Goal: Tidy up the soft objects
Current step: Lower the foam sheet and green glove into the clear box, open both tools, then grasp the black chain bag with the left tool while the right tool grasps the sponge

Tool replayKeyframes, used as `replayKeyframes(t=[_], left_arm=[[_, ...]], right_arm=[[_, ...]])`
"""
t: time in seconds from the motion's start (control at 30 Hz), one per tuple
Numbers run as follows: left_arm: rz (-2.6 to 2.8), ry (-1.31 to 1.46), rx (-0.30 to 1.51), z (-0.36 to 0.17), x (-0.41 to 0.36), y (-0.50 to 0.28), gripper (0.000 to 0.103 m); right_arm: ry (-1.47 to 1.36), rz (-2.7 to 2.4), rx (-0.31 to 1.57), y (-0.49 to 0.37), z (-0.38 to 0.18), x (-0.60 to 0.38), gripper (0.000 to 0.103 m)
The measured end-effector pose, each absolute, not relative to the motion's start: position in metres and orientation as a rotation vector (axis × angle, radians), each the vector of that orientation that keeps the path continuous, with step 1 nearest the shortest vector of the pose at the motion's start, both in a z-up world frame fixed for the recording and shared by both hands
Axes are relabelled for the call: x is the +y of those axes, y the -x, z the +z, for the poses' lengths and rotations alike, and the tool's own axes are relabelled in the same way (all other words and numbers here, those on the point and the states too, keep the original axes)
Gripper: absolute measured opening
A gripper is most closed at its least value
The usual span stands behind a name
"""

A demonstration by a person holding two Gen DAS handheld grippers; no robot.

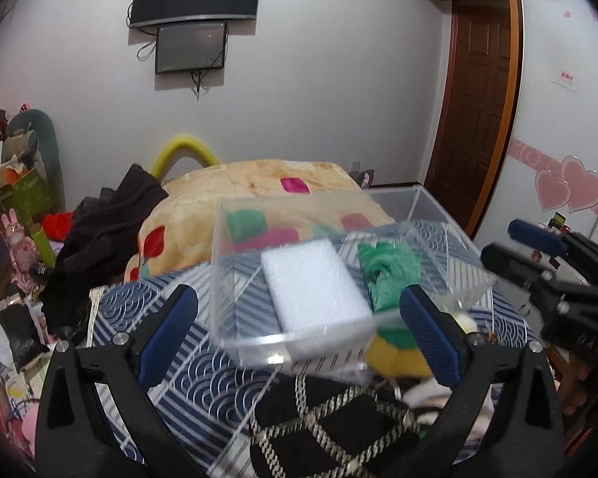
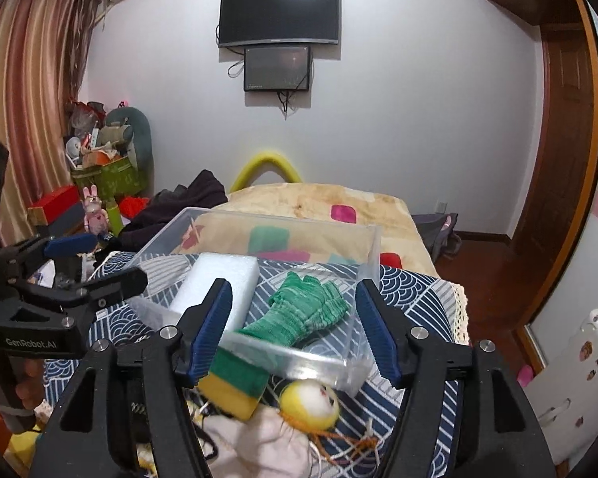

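Observation:
A clear plastic box (image 1: 434, 215) (image 2: 372, 239) sits on the bed. In it lie a white foam block (image 1: 315, 286) (image 2: 215, 279) and a green knitted glove (image 1: 390, 269) (image 2: 307, 310). A green-and-yellow sponge (image 2: 235, 382) (image 1: 398, 352) and a small yellow-and-white doll (image 2: 311, 400) lie on the cover in front of the box. My left gripper (image 1: 299, 326) is open and empty, its fingers either side of the box's near end. My right gripper (image 2: 295, 326) is open and empty, just before the box above the sponge and doll.
The bed has a blue-and-white patterned cover (image 1: 203, 382) (image 2: 414, 290) and an orange quilt (image 1: 259, 183) (image 2: 319, 203) behind the box. Dark clothes (image 1: 107, 235) lie at the left. A black patterned cloth (image 1: 331, 430) lies near me. Clutter (image 2: 99, 159) stands at the left wall.

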State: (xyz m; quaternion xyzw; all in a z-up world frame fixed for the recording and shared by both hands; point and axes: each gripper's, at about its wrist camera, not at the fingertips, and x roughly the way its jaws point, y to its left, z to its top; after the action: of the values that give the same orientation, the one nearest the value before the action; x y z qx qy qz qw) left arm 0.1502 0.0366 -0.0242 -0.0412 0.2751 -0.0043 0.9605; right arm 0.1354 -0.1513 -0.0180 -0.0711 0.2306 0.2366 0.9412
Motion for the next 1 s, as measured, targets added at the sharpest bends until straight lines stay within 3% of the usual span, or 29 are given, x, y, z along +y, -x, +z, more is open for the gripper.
replayKeyframes(t=[0.57,0.9,1.0], left_arm=[[-0.052,0.088,0.667,-0.092,0.031,-0.113,0.102],[-0.159,0.163,0.694,-0.108,0.032,-0.110,0.052],[-0.186,0.140,0.688,-0.108,0.024,-0.106,0.042]], right_arm=[[0.159,0.534,0.587,-0.122,-0.070,-0.137,0.061],[0.223,0.566,0.655,-0.126,-0.093,-0.115,0.061],[0.229,0.569,0.659,-0.127,-0.094,-0.111,0.061]])
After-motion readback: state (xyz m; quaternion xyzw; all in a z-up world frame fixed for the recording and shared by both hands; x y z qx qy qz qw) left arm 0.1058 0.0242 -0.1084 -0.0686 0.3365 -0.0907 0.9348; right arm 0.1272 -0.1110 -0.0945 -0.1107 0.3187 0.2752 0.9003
